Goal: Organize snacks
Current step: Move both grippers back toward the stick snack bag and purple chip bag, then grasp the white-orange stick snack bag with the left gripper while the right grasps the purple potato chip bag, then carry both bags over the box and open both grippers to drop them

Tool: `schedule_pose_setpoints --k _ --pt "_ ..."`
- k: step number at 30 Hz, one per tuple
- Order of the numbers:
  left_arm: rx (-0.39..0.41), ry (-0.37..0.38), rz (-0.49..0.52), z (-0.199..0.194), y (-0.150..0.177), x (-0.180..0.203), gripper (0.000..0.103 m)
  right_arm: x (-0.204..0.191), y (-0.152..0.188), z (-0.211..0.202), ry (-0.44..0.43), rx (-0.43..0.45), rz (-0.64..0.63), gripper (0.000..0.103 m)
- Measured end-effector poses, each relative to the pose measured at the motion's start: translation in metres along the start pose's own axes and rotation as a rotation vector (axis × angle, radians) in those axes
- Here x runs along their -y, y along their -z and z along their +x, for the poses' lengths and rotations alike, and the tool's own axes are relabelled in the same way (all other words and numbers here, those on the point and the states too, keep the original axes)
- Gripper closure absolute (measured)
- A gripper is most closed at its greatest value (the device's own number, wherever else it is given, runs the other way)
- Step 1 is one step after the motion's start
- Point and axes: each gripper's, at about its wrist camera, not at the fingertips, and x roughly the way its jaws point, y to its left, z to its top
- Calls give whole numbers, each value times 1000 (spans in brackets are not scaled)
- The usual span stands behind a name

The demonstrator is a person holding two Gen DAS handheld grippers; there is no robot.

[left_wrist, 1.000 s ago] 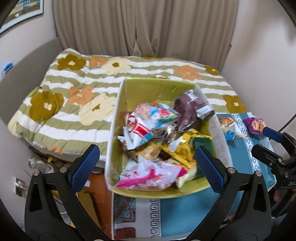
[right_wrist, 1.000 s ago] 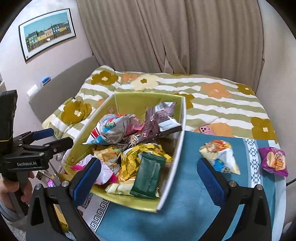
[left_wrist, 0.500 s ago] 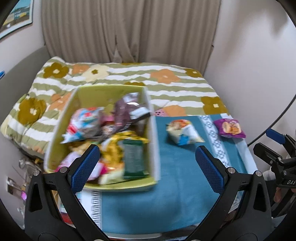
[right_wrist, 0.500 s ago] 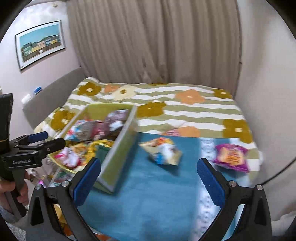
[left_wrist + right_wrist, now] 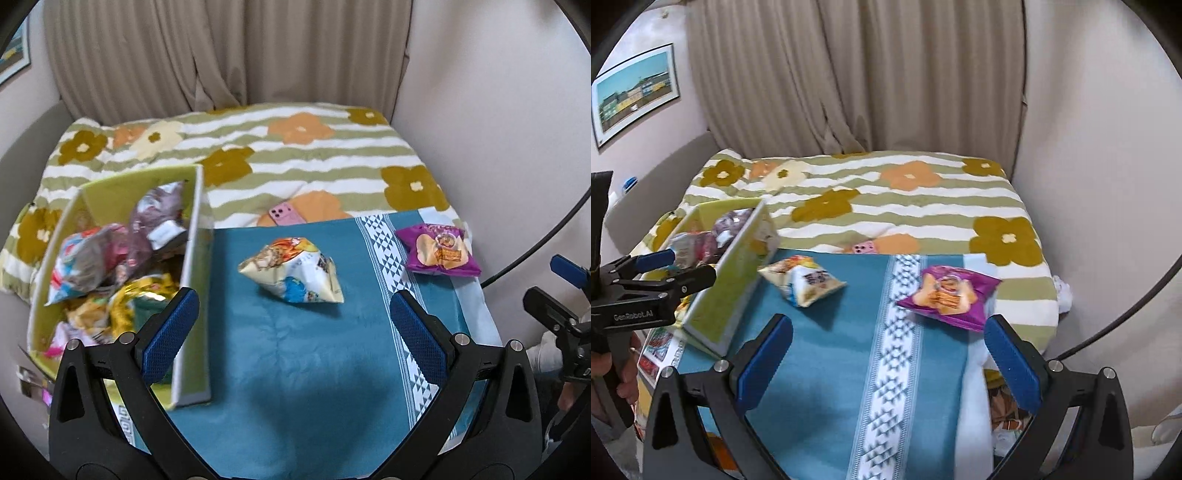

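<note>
A green box (image 5: 195, 280) full of snack packets stands at the left of the blue cloth (image 5: 295, 350); it also shows in the right wrist view (image 5: 731, 291). A white and yellow snack bag (image 5: 291, 271) lies on the cloth beside the box, also seen in the right wrist view (image 5: 803, 278). A purple snack bag (image 5: 439, 251) lies at the cloth's right edge, nearer in the right wrist view (image 5: 947, 295). My left gripper (image 5: 291, 332) is open and empty, in front of the white bag. My right gripper (image 5: 886, 362) is open and empty, in front of the purple bag.
A pink phone (image 5: 286, 214) lies on the flowered bedcover (image 5: 314, 155) just behind the cloth. Curtains and walls close in the back and right. The other gripper shows at the frame edge in each view (image 5: 661, 288).
Both grippers have swung right, away from the box, toward the two loose bags on the cloth. Both stay open and empty.
</note>
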Motion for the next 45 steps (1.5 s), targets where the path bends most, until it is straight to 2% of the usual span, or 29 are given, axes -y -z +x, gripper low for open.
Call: schedule_pose_setpoints --k 6,11,18,27,37,38,40,42,45 --pt "-92 3 30 61 -28 3 1 23 -12 34 24 -40 52 0" --pt "-208 1 32 121 -49 -3 1 34 -27 72 38 -93 70 0" --pt "-331 4 27 175 -54 -12 1 56 -40 131 58 -169 117 0" --pt "-421 69 -41 204 -40 -14 1 71 -33 184 69 -277 167 0" --pt "-475 113 -82 222 -16 -12 1 75 -27 212 75 -337 175 0" --pt "-470 118 -79 222 -15 -12 7 75 -27 213 75 -341 173 0" --pt "-458 134 -76 221 -15 -11 11 75 -27 216 76 -345 168 0" --pt "-448 154 -64 218 -17 -10 22 74 -26 219 84 -351 156 0" --pt "-442 157 -50 216 -17 -8 24 73 -26 222 91 -356 141 0"
